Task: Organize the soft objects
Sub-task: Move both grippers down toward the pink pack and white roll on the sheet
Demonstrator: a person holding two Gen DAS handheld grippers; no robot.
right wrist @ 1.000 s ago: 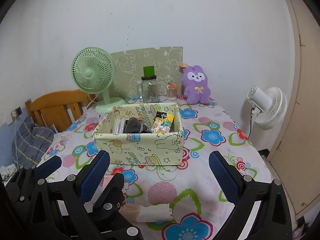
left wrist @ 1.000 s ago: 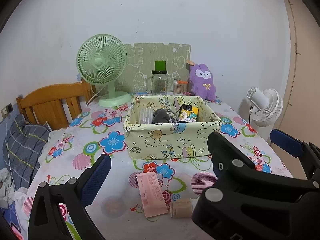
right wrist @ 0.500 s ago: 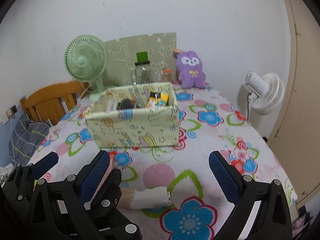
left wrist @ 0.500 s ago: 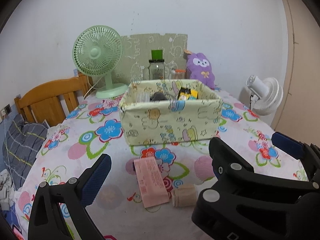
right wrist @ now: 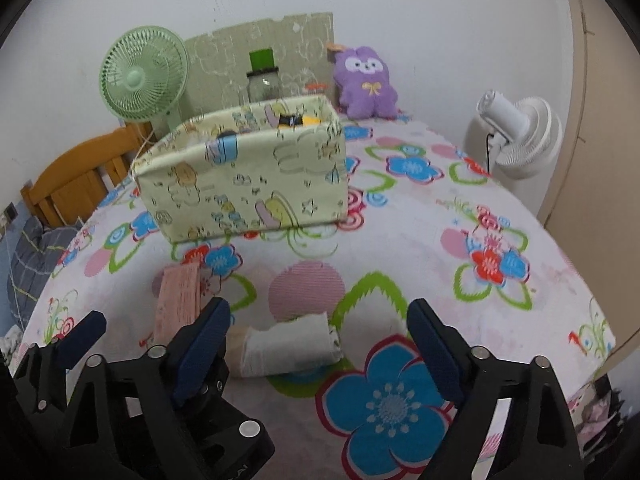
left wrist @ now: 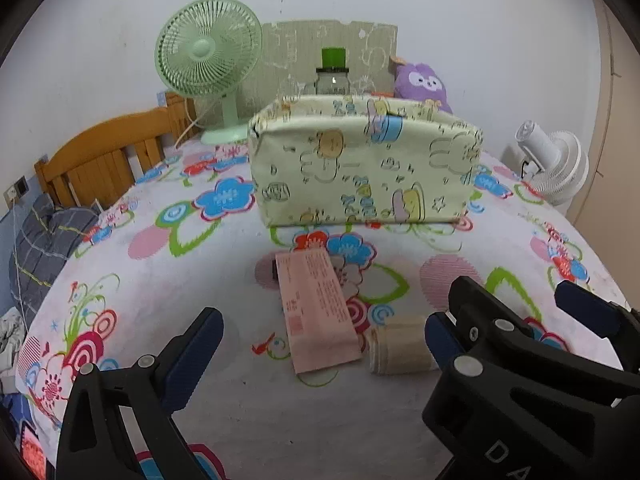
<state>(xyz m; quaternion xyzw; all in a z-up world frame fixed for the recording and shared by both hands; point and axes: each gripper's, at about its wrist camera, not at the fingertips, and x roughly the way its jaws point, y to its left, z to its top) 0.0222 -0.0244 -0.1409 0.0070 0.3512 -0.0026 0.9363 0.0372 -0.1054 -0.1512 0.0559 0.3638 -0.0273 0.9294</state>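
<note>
The right gripper point(right wrist: 316, 344), jaws closing with nothing pressed yet, frames a rolled white cloth point(right wrist: 290, 346) near the table's point(right wrist: 400, 248) front edge. The left gripper point(left wrist: 320, 340) gapes over a pink packet point(left wrist: 316, 308). Only the right view reveals items inside the fabric box point(right wrist: 244, 178); they are hard to identify.

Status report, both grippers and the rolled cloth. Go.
Left gripper open, empty. Right gripper closing around rolled cloth, pads not touching. Pink packet lies beside it. Fabric box path unobstructed.
</note>
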